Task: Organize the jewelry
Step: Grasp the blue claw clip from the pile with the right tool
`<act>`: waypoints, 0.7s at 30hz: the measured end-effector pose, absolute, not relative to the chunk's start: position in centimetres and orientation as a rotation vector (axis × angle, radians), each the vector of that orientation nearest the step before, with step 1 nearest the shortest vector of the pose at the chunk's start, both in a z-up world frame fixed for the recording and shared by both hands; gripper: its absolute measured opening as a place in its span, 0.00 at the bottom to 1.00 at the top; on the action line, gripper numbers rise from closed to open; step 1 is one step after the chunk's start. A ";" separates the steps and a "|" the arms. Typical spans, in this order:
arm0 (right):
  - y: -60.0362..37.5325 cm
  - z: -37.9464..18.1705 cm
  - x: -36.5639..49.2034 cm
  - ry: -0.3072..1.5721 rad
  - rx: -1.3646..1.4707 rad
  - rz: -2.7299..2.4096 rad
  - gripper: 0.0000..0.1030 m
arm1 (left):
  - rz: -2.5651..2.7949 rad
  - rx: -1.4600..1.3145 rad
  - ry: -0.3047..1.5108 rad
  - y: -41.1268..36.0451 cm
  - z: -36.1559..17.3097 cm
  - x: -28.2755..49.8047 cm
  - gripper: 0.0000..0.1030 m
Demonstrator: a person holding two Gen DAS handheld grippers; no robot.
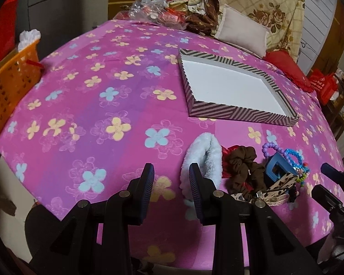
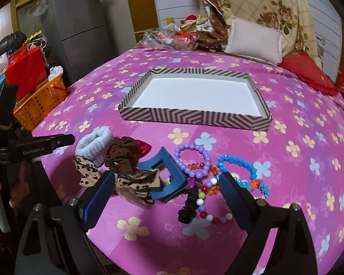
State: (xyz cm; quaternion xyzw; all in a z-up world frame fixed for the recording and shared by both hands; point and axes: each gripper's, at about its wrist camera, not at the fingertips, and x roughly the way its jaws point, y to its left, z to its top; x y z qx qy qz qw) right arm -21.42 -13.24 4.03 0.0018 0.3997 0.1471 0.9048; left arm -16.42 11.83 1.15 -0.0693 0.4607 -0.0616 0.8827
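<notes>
Jewelry pile first: right between the wide-spread jaws of the right gripper sits a chunky blue plastic claw clip, lying on a leopard-print fabric bow. Nothing is pinched, the pads aren't touching anything. Just past the clip there's a purple bead bracelet, and beside that a bright blue bead bracelet right by the right-hand finger. Nearer the camera lie a multicoloured bead string and a small black scrunchie. Off to the left of the heap are a brown fabric scrunchie and a fluffy pale-blue scrunchie, touching each other.

The left gripper is about half open with nothing in it, angled down over the pink flowered bedspread, its right finger just in front of that fluffy scrunchie. In the right wrist view you can see a hand wrapped around its handle at the frame's left edge.

Further out, well apart from the pile, is the shallow rectangular tray with a zigzag-striped rim and a plain white inside. An orange plastic basket sits at the bed's left edge.
</notes>
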 end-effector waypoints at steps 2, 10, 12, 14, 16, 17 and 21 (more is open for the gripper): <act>-13.0 4.0 -21.3 0.827 0.006 0.311 0.92 | -0.147 -0.141 0.970 11.6 1.0 -16.2 0.32; -12.9 3.3 -19.8 0.850 -0.033 0.275 0.90 | -0.200 -0.116 1.027 10.3 -0.1 -14.8 0.32; -13.0 3.1 -19.1 0.864 -0.032 0.277 0.78 | -0.196 -0.115 1.037 10.1 -0.4 -14.5 0.32; -13.0 2.8 -18.5 0.882 -0.023 0.297 0.76 | -0.200 -0.122 1.049 10.1 -0.7 -14.2 0.32; -12.6 2.4 -17.9 0.895 -0.043 0.305 0.76 | -0.205 -0.120 1.053 10.0 -0.9 -14.1 0.32; -12.4 2.2 -17.7 0.901 -0.054 0.310 0.76 | -0.204 -0.116 1.053 9.9 -1.0 -13.9 0.32; -11.4 1.1 -16.4 0.937 -0.118 0.322 0.76 | -0.204 -0.120 1.062 10.0 -1.3 -13.5 0.32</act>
